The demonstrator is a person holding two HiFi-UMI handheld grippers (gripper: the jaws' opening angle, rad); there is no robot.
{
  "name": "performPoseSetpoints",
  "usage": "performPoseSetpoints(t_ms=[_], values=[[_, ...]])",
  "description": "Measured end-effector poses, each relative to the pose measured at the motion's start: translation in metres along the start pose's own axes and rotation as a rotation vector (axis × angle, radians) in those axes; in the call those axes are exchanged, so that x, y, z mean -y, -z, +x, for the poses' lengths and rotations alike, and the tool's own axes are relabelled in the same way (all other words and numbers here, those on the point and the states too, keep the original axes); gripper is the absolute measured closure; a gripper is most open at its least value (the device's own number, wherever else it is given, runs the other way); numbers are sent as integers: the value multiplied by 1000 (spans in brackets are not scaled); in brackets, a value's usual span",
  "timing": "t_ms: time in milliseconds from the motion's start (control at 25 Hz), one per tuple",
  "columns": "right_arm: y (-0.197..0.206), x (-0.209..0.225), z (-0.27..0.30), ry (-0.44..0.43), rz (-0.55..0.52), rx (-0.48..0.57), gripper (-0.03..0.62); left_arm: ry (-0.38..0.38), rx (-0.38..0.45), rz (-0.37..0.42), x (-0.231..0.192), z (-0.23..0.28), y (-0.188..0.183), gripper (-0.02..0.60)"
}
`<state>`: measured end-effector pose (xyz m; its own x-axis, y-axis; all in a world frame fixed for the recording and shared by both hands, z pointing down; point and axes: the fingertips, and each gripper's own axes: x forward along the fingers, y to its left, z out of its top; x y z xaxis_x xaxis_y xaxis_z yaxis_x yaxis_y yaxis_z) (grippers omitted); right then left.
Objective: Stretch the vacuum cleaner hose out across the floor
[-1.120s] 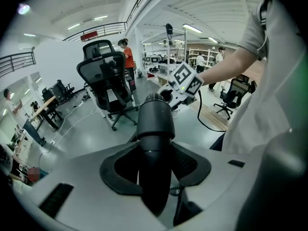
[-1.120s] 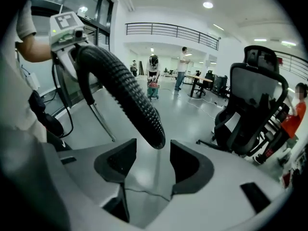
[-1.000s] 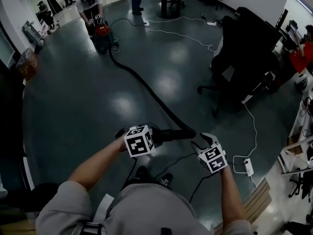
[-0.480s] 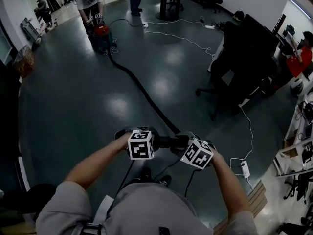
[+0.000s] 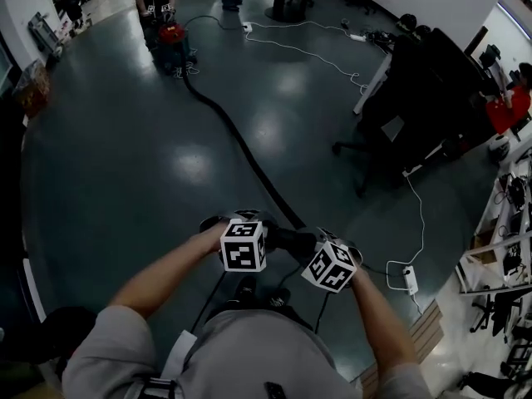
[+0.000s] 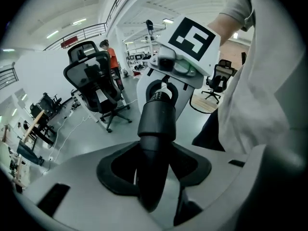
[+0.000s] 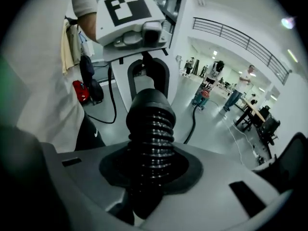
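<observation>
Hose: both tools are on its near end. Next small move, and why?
Probably pull both tools back, away from the red vacuum. The left tool grips the hose at its smooth cuff; the right tool has just been closing its jaws on the ribbed part beside it. The hose curves across the floor to it, so there looks to be slack.

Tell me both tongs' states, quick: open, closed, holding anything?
Left tongs: closed on the hose's smooth end cuff.
Right tongs: have just been closing, now gripping the ribbed hose.
</observation>
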<state>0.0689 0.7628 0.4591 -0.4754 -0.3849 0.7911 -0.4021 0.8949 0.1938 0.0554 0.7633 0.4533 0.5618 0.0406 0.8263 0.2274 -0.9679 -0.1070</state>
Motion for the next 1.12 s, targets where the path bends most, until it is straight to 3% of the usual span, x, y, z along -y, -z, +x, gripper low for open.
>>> performPoseSetpoints(t_ms=[160,240,320,480,560,640,720,840,880,920,1000,1120], values=[[13,6,4,49,198,39,480,-171,57,-75,-25,1,7,367],[32,8,3,77,281,44,480,-245,90,-163,-35,-4,10,365],[48,8,-4,114,369,62,480,-314,129,-312,-43,-13,15,365],[69,11,-28,195,515,138,480,-395,237,-713,-40,-24,26,367],[82,11,-41,220,551,182,480,-392,283,-893,-26,-17,24,408],[95,7,-56,234,576,226,480,-376,353,-1056,-9,-5,10,559],[106,-2,-72,232,580,268,480,-329,471,-1209,6,7,-14,575],[118,-9,-89,215,557,325,480,-290,614,-1364,9,30,-49,572],[123,-11,-94,207,551,339,480,-262,662,-1411,8,38,-61,535],[128,-14,-98,198,545,350,480,-218,718,-1462,10,46,-74,436],[135,-27,-107,179,534,369,480,-113,823,-1556,18,56,-97,299],[132,-48,-110,151,487,391,480,-42,876,-1614,30,65,-111,215]])
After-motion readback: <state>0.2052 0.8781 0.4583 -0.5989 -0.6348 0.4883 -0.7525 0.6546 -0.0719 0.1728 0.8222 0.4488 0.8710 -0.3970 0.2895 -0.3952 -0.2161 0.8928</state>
